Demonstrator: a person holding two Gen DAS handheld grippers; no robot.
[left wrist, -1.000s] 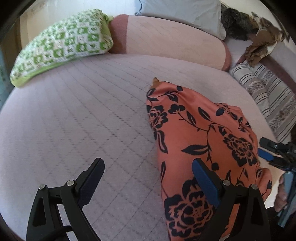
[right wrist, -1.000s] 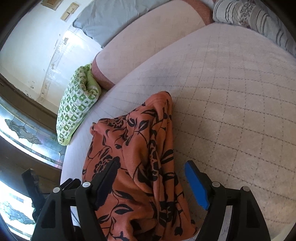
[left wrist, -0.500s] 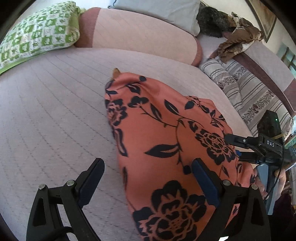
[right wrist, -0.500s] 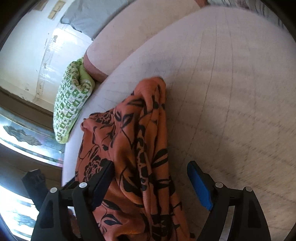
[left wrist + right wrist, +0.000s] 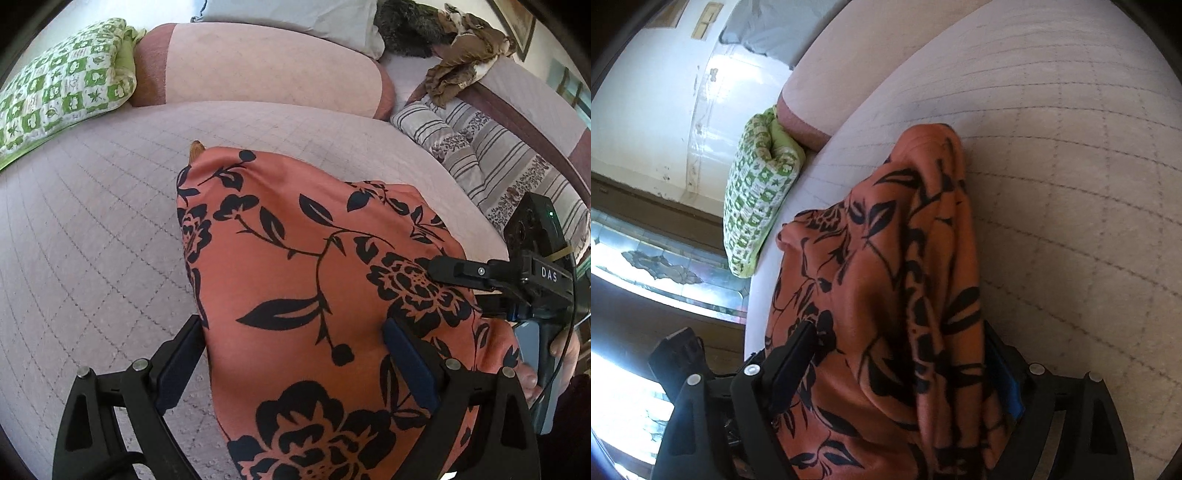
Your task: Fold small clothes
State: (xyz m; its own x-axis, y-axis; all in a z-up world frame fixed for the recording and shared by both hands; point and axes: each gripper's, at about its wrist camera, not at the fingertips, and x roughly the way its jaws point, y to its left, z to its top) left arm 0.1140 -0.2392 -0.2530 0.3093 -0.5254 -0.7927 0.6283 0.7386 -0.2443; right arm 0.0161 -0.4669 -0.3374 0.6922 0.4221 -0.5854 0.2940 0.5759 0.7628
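Observation:
An orange garment with black flowers [image 5: 295,266] lies bunched on the quilted pink bed [image 5: 92,240]. My left gripper [image 5: 295,354] is open, its fingers straddling the garment's near end. My right gripper [image 5: 901,354] is open too, with folds of the same garment [image 5: 886,280] lying between its fingers. The right gripper also shows in the left wrist view [image 5: 465,273], reaching onto the cloth from the right.
A green checked pillow [image 5: 62,88] lies at the back left beside a pink bolster [image 5: 258,62]. A striped blanket [image 5: 487,155] and brown clothes [image 5: 465,37] lie at the right. A window [image 5: 646,266] is left of the bed.
Both grippers have moved in over the garment, which now fills the space between their fingers. The right gripper has come closer to the left one.

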